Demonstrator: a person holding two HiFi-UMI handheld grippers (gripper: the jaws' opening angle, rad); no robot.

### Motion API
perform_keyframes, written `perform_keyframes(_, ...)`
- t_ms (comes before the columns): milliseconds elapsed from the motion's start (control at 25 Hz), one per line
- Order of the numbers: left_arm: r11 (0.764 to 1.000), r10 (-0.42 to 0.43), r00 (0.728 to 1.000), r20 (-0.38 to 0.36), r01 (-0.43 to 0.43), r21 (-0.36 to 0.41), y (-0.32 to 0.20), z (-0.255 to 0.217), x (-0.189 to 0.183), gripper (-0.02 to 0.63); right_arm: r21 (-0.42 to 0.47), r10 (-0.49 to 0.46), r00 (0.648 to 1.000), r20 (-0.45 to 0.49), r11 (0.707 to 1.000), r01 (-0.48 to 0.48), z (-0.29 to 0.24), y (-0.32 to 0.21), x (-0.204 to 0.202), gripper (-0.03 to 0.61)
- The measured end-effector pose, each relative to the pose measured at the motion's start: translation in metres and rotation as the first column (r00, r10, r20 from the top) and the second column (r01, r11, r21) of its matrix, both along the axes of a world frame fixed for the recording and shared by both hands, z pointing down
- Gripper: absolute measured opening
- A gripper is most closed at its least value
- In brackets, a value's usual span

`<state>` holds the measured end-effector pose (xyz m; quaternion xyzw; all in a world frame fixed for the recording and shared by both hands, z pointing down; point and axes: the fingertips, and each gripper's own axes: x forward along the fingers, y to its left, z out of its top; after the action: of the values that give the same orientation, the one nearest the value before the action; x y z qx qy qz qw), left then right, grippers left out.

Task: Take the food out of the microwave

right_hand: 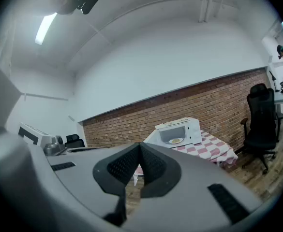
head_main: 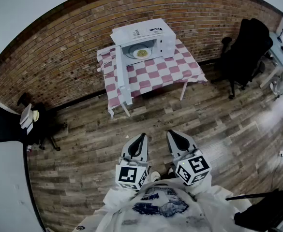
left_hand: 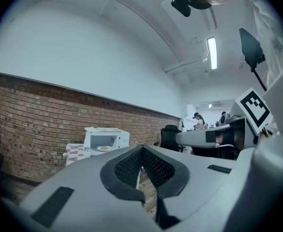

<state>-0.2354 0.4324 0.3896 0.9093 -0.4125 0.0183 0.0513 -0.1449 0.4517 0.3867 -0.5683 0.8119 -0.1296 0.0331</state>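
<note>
Right down at the person's chest, two tools sit side by side and level. They are the left gripper (head_main: 142, 136) and the right gripper (head_main: 173, 133), each with a cube of black-and-white square markers at its back end. In the left gripper view, its jaws are pressed together at the tips with nothing between the ribbed pads. The right gripper view shows the same: tips meeting, nothing pinched. Below them is a light shirt (head_main: 158, 208) with a dark printed graphic, and I can't read the print.

Moving out, there's a stretch of wood-plank floor (head_main: 102, 144) between the grippers and the furniture. Then comes the table (head_main: 180, 70) under a red-and-white checked cloth.

On it stands the white microwave (head_main: 148, 33), well apart from both grippers. Its door (head_main: 122, 76) is swung wide open towards us. The food (head_main: 141, 53) is inside the open cavity, something yellowish on a white plate (head_main: 134, 54). There are dark markings on the microwave's top panel, too small to read.

Off to the right is a black office chair (head_main: 245, 45). Behind everything, a brick wall (head_main: 59, 66) runs below pale paint.
</note>
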Motion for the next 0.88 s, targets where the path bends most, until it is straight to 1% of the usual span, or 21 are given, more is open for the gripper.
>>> perform_keyframes(200,1.0,0.005,1.0,-0.003,-0.005,-0.007,0.005,0.002,0.013,0.008,0.008,-0.003,1.0,-0.004,1.0,0.003,-0.002,0.003,0.013,0.014)
perform_keyframes(360,1.0,-0.003,1.0,0.001,0.003,0.001,-0.001,-0.003,0.031,0.008,0.02,-0.012,1.0,0.008,1.0,0.012,-0.007,-0.001,0.033,0.014)
perform_keyframes(480,1.0,-0.004,1.0,0.005,0.004,0.003,-0.005,-0.003,0.051,0.008,0.02,-0.019,1.0,0.012,1.0,0.019,-0.005,-0.006,0.051,0.014)
perform_keyframes(680,1.0,-0.005,1.0,0.018,0.005,-0.003,-0.012,0.002,0.085,0.008,-0.024,-0.047,0.998,0.045,0.999,0.048,0.008,-0.014,0.079,0.014)
perform_keyframes(880,1.0,0.023,0.999,0.03,-0.023,0.0,-0.003,0.011,0.125,0.008,-0.034,-0.063,0.996,0.069,0.997,0.066,0.019,-0.013,0.109,0.014)
